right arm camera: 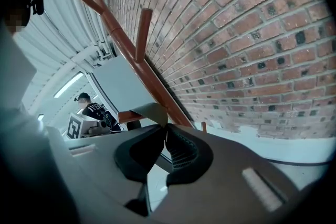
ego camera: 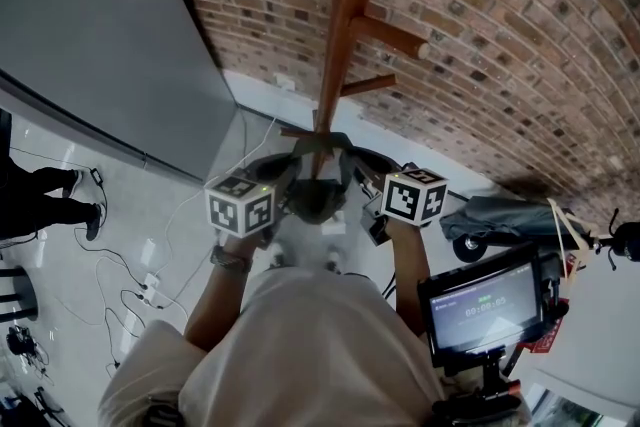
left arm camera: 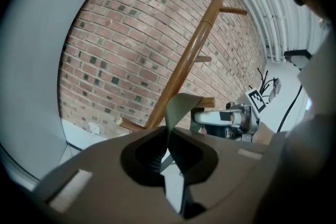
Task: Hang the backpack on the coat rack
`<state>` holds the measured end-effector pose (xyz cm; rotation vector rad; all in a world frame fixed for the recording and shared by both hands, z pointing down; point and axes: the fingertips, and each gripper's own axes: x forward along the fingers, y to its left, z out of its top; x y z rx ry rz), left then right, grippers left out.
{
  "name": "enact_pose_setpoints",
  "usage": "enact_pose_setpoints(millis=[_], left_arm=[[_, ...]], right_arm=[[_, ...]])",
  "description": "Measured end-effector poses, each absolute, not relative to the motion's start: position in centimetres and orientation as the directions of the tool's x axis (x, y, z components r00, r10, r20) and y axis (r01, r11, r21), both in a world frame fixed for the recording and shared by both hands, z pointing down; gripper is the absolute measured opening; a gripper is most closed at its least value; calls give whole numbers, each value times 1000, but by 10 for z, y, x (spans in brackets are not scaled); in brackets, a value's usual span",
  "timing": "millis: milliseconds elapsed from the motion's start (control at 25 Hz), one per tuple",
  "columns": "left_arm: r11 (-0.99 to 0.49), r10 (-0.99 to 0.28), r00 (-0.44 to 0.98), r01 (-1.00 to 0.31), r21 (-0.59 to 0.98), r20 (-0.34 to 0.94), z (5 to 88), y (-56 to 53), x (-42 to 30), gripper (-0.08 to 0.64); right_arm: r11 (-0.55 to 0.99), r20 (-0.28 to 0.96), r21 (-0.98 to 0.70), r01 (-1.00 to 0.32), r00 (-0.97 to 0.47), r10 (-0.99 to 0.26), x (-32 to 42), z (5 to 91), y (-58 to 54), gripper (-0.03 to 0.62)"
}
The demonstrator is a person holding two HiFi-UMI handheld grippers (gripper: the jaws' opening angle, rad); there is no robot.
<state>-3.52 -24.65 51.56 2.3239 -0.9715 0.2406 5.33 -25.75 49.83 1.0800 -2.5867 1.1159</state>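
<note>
The wooden coat rack (ego camera: 345,25) stands against the brick wall, with bare pegs (ego camera: 395,37) sticking out to the right. In front of its pole hangs the dark grey backpack (ego camera: 318,197), held between the two grippers. My left gripper (left arm camera: 169,131) is shut on an olive-grey strap (left arm camera: 182,106) that loops up past its jaws. My right gripper (right arm camera: 164,128) is shut on the same kind of strap (right arm camera: 149,112). In the head view the strap (ego camera: 325,143) crosses the pole near a low peg (ego camera: 298,131). Whether it rests on a peg I cannot tell.
A large grey panel (ego camera: 100,35) leans at the left. Cables (ego camera: 140,290) and a power strip lie on the white floor. A person's legs (ego camera: 45,195) stand far left. A monitor on a stand (ego camera: 485,305) and a wheeled cart with grey cloth (ego camera: 500,215) are at right.
</note>
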Motion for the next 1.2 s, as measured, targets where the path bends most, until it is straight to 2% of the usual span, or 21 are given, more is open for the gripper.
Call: enact_pose_setpoints(millis=[1200], left_arm=[[-544,-539,726,-688,481,428,548,-255,-22,8]], right_arm=[[456,411,-608,-650,-749,-520,38,526,-266,31]])
